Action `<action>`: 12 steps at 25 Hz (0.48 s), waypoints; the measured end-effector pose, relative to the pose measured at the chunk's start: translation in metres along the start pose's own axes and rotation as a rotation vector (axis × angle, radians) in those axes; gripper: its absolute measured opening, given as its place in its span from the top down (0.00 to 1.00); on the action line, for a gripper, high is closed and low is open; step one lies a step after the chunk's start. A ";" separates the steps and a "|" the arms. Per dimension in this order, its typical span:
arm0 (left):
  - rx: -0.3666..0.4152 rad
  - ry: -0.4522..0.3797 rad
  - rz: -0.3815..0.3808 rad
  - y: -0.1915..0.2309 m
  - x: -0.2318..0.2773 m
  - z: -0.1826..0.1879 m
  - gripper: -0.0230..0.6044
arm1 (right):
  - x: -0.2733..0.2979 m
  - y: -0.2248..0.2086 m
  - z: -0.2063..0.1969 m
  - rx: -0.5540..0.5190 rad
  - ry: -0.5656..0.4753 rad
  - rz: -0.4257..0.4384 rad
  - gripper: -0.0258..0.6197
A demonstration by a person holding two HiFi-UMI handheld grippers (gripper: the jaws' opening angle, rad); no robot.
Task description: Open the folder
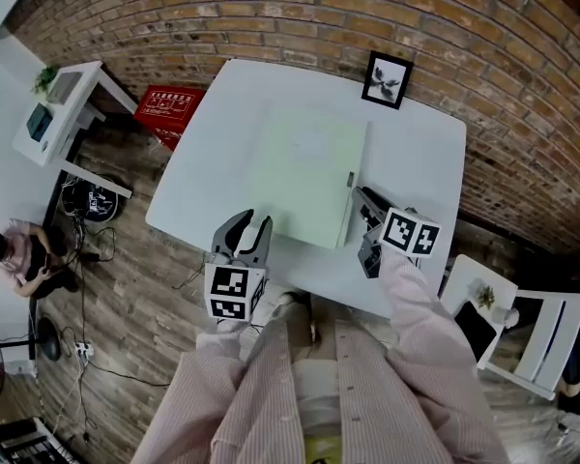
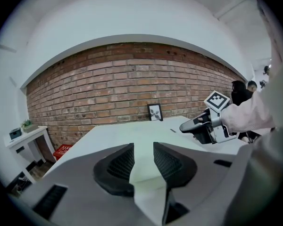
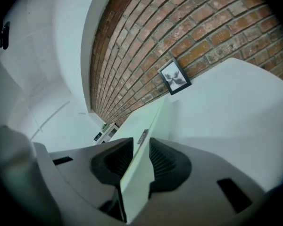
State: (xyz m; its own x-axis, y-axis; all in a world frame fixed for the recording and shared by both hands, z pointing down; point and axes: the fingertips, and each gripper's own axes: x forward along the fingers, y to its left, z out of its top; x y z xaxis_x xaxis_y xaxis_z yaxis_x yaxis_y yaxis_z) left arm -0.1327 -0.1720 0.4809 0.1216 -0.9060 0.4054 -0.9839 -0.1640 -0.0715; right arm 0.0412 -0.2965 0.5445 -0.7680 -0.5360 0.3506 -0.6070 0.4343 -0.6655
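Note:
A pale green folder [image 1: 304, 167] lies flat and closed on the white table [image 1: 420, 153], with a small clasp [image 1: 350, 180] on its right edge. My left gripper [image 1: 254, 222] hovers at the folder's near left corner. In the left gripper view its jaws [image 2: 144, 159] stand apart, and the folder [image 2: 141, 135] shows through the gap untouched. My right gripper [image 1: 362, 199] sits at the right edge just below the clasp, rolled to one side. In the right gripper view that gripper [image 3: 140, 157] straddles the folder's edge [image 3: 146, 126], with its pads apart.
A framed picture [image 1: 388, 79] leans against the brick wall at the table's far edge. On the floor at the left are a red crate [image 1: 169, 109] and a white side table [image 1: 58, 104], and a person [image 1: 19, 254] sits there. White furniture [image 1: 522, 317] stands at the right.

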 end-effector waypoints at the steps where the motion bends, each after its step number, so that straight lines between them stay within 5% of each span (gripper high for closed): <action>1: 0.023 0.004 -0.017 -0.003 0.002 0.000 0.77 | 0.001 -0.002 -0.001 0.014 -0.001 -0.004 0.81; 12: 0.327 0.062 -0.285 -0.048 0.022 -0.001 0.71 | 0.007 -0.012 -0.017 0.250 -0.018 0.017 0.81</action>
State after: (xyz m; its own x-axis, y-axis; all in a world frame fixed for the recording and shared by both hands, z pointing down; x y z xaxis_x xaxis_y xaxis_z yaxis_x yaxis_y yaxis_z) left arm -0.0827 -0.1834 0.4936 0.3644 -0.7833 0.5036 -0.8177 -0.5279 -0.2295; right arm 0.0393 -0.2930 0.5660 -0.7727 -0.5437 0.3276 -0.5228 0.2523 -0.8143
